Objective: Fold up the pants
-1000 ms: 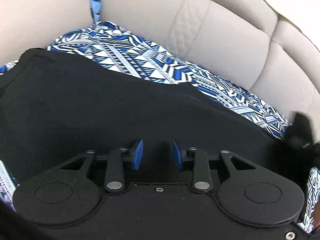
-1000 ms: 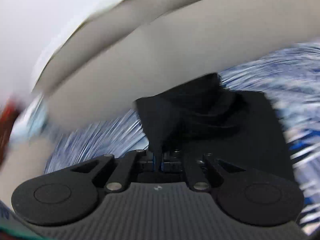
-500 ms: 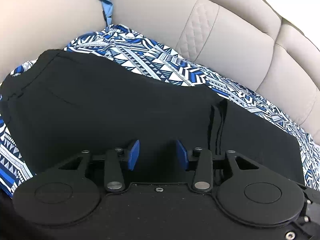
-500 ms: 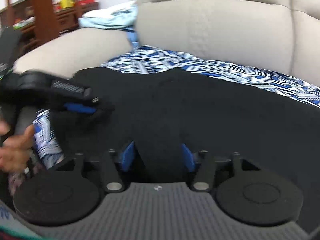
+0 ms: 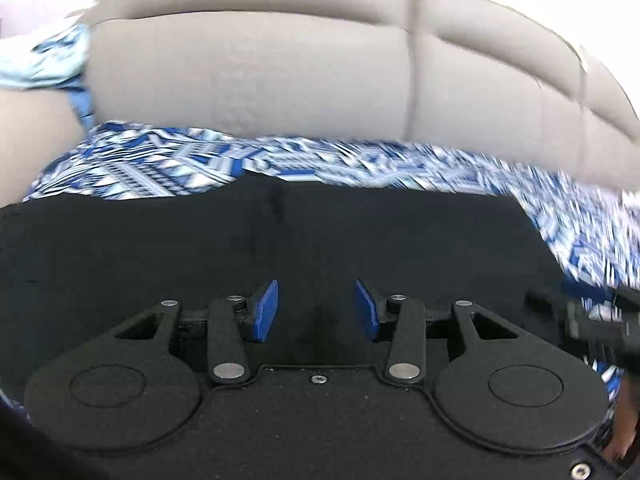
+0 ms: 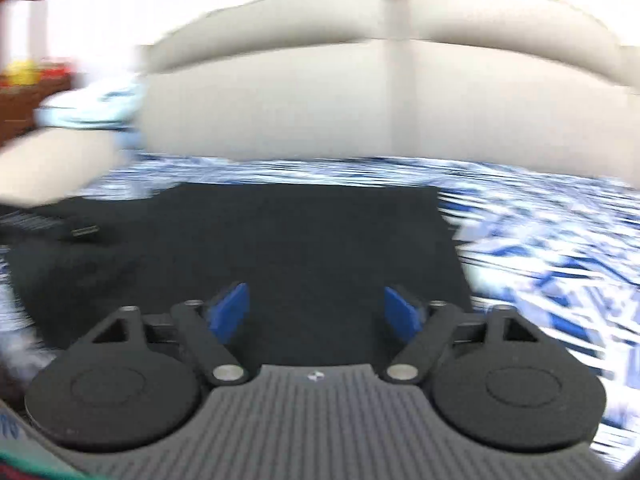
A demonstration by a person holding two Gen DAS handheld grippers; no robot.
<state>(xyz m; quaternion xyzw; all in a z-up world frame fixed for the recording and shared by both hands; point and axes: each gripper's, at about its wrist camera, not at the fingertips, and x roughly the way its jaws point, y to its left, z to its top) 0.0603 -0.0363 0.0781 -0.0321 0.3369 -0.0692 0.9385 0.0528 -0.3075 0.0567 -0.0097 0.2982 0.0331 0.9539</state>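
Both claws stand parted and hold nothing. Left gripper (image 5: 316, 311): blue pads set a moderate gap apart, nothing between them, black cloth visible below the gap. Right gripper (image 6: 316, 314): jaws wider than the left, having just been opening, nothing between them; its blue pads (image 6: 230, 312) are clear of the fabric.

Pants (image 5: 280, 248): black, matte, lying flat on the seat directly ahead of both grippers. In the left wrist view they span nearly the full width of the frame, with a faint vertical crease or seam near the middle of the far edge. In the right wrist view the pants (image 6: 304, 240) present as a roughly rectangular dark panel with a straight far edge and a clean right-hand edge; the left portion is darker and rumpled, detail lost to blur. No wrinkles of note across the central area.

Beneath them lies a blue-and-white patterned cloth (image 5: 168, 160), exposed along the far side and to the right. Behind rises the beige sofa backrest (image 5: 280, 72). A pale blue fabric (image 6: 92, 104) sits on the sofa arm at left. Part of the other gripper shows at the right edge of the left wrist view, blurred.
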